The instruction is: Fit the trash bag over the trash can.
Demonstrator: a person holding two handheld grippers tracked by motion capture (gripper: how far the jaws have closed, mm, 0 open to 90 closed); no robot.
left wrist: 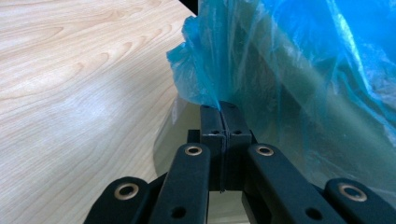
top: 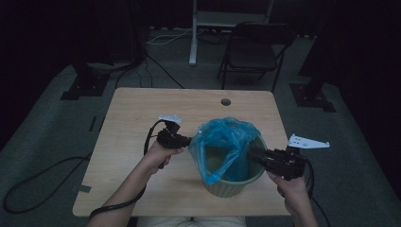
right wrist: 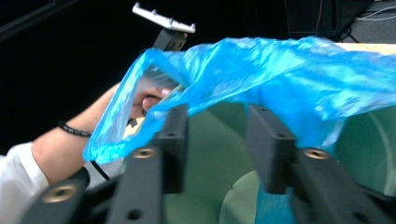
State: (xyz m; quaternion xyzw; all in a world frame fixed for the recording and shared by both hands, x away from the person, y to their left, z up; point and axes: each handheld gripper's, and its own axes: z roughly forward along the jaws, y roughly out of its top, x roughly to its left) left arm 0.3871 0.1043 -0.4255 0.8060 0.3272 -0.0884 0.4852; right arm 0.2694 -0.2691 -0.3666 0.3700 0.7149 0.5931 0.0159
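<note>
Two grippers are held at a green bin (top: 236, 184) that stands on the near half of a wooden table (top: 137, 113), and a blue plastic bag (top: 222, 142) is draped in and over this bin. Nearest to the person, the right gripper (top: 255, 155) is seen in the high view at the right side of the rim, pointed toward the inside. In the right gripper view its jaws are parted, with a clear gap between them, and the green inner wall of the bin (right wrist: 210, 140) is seen through this gap. The bag (right wrist: 280, 79) hangs across the tips of both jaws, but it cannot be told if the film is only touched or is caught by one of them.

A little farther, at the left side of the bin, the left gripper (top: 187, 140) is held by the left hand (top: 158, 153). In the left gripper view its jaws are pressed together, and the edge of the bag (left wrist: 205, 70) is pinched between the tips. The bag is lifted there above the rim.

Beyond the bin, a small round hole (top: 225, 101) is seen near the far edge of the table. Behind the table, a dark folding chair (top: 253, 47) is placed on the floor.
</note>
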